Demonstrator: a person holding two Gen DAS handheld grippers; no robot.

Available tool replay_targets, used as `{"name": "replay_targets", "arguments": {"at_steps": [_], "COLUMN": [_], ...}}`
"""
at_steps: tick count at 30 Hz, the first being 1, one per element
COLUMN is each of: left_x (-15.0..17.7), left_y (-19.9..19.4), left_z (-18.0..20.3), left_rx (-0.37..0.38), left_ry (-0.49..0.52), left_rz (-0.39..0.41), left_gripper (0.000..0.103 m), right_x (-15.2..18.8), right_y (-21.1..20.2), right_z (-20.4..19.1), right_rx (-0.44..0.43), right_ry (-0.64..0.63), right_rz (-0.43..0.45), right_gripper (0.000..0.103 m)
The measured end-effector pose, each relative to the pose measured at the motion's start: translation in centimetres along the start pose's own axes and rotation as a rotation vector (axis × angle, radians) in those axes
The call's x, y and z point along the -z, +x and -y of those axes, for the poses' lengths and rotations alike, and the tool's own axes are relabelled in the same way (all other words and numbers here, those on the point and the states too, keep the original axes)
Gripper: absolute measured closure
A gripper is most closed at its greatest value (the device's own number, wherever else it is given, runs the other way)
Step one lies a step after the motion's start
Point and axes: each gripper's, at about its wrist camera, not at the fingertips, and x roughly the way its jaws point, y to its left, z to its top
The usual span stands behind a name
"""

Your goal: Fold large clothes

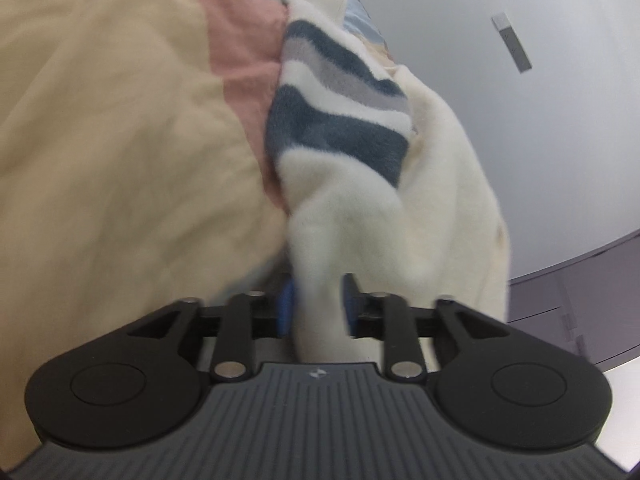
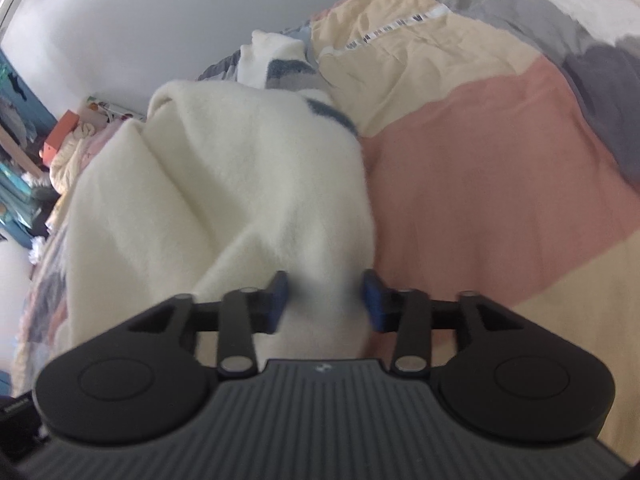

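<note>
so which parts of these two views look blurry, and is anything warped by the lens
Left wrist view: the patchwork beige and pink quilt smears with motion blur; the fluffy cream garment with blue-grey stripes stays sharper. Right wrist view: the garment softens near the blue fingertips. Fisheye bends both views' edges.

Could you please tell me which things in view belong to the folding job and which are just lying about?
Part of the job:
- cream striped garment
- left hand-held gripper
- right hand-held gripper

Just lying about:
- patchwork bedspread
- clutter by the wall
</note>
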Motion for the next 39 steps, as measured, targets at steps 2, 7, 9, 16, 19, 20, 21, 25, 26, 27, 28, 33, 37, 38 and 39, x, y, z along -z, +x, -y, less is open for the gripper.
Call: {"name": "replay_targets", "arguments": {"at_steps": [2,7,9,16,19,20,21,25,26,27,28,33,37,38,39], "left_x": [1.0,3.8,4.4,4.8,4.3,4.1,3.9,3.1,3.0,2.9,2.8,2.8,3.3,3.4,3.4], "left_y": [-0.7,-1.2,-0.7,2.1,3.1,3.4,3.7,3.8,3.4,2.9,2.3,-2.5,-6.1,-7.1,-8.0], "left_z": [0.0,1.2,2.0,1.9,2.0,2.1,2.2,2.4,2.5,2.8,3.1,4.7,7.7,8.2,8.7], "left_rx": [0.023,0.076,0.081,0.055,0.064,0.062,0.059,0.072,0.091,0.112,0.134,0.318,0.373,0.389,0.416], "left_ry": [-0.020,0.000,0.041,0.041,0.036,0.045,0.054,0.073,0.076,0.083,0.090,0.120,0.195,0.204,0.205], "left_rz": [-0.018,-0.090,-0.111,-0.146,-0.140,-0.135,-0.134,-0.112,-0.096,-0.078,-0.058,0.077,0.139,0.151,0.160], "left_gripper": [0.053,0.045,0.044,0.045,0.046,0.050,0.063,0.088,0.090,0.091,0.091,0.092,0.092,0.092,0.092], "right_x": [0.8,3.1,3.6,4.0,3.9,3.9,3.6,2.0,1.8,1.8,1.7,1.2,0.3,-0.3,-0.8], "right_y": [-0.9,-2.4,-2.2,-0.2,0.2,0.4,0.7,1.5,1.4,1.1,0.7,-3.3,-6.8,-7.6,-8.4], "right_z": [0.1,-0.3,-0.4,-0.9,-1.6,-1.9,-2.1,-1.7,-1.7,-1.7,-1.9,-2.6,-2.4,-2.3,-2.5], "right_rx": [-0.048,-0.116,-0.140,-0.154,-0.151,-0.146,-0.137,-0.122,-0.132,-0.144,-0.159,-0.260,-0.335,-0.369,-0.398], "right_ry": [0.033,0.056,0.068,0.075,0.023,-0.001,-0.024,-0.008,0.000,-0.002,-0.012,-0.069,-0.094,-0.088,-0.081], "right_rz": [-0.017,-0.078,-0.108,-0.171,-0.163,-0.158,-0.155,-0.110,-0.102,-0.086,-0.063,0.089,0.195,0.215,0.231], "right_gripper": [0.036,0.036,0.036,0.037,0.040,0.046,0.055,0.076,0.079,0.083,0.084,0.088,0.089,0.089,0.089]}}
